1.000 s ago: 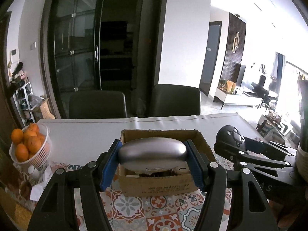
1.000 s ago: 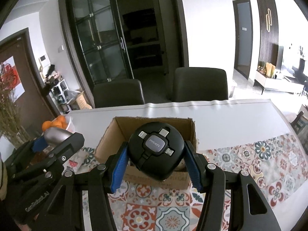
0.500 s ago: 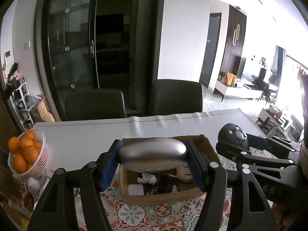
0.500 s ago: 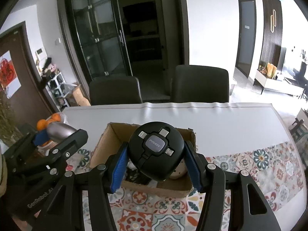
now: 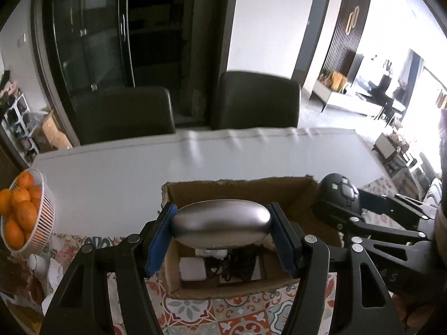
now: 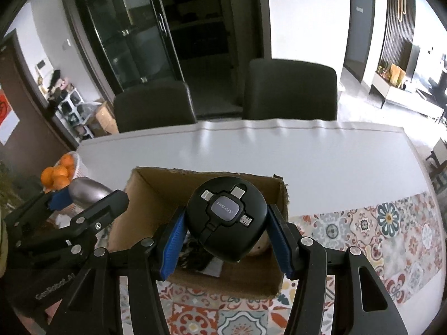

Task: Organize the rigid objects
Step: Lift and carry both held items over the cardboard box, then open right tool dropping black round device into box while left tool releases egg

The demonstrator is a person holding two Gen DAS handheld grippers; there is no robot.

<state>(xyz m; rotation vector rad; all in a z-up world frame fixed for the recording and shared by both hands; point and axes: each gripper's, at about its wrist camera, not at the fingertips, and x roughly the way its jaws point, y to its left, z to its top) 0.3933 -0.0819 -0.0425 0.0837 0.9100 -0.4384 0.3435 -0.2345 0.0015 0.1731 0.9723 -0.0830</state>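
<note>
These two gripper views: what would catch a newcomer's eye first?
Probably the smooth silver egg-shaped case clamped in the left gripper and the round black PISEN cable reel clamped in the right gripper. Both are held above the open brown cardboard box on the patterned tablecloth. A white basket of oranges sits at far left.

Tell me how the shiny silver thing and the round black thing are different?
The silver oval case is smooth, plain and egg-shaped, lying lengthwise; the black round cable reel is a flat disc with plug tips and a PISEN label on its face. The case sits in the left gripper; the reel sits in the right gripper. Both are clamped between blue pads and held above the open cardboard box.
</note>
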